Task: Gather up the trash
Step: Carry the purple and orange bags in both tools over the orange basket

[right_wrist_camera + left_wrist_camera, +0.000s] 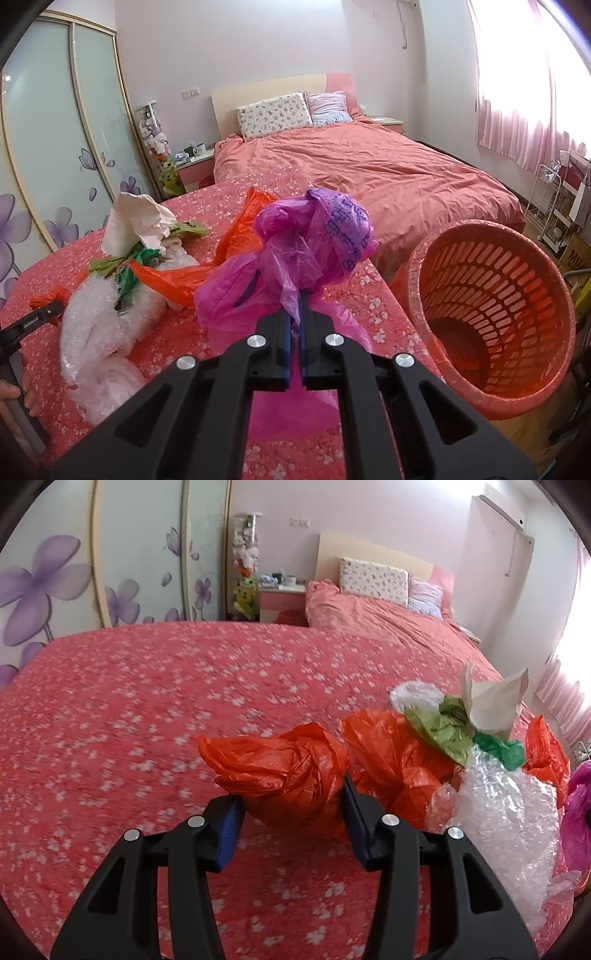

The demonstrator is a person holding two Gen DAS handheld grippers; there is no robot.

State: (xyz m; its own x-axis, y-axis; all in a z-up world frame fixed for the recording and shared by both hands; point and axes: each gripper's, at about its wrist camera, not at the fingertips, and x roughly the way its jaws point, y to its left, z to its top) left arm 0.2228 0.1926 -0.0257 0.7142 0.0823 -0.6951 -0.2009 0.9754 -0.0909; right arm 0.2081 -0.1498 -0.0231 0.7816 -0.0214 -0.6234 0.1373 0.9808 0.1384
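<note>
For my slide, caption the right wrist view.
Right tool pinches a crumpled magenta plastic bag beside the orange slotted plastic basket.

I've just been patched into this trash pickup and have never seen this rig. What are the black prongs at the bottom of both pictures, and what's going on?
The prongs are two handheld grippers, each with a camera looking along its fingers. In the left view, the left gripper straddles a crumpled orange bag on the flowered table cover. In the right view, the right gripper is shut on a pink-purple bag, near the orange basket. Bubble wrap, white paper and green scraps remain.
</note>
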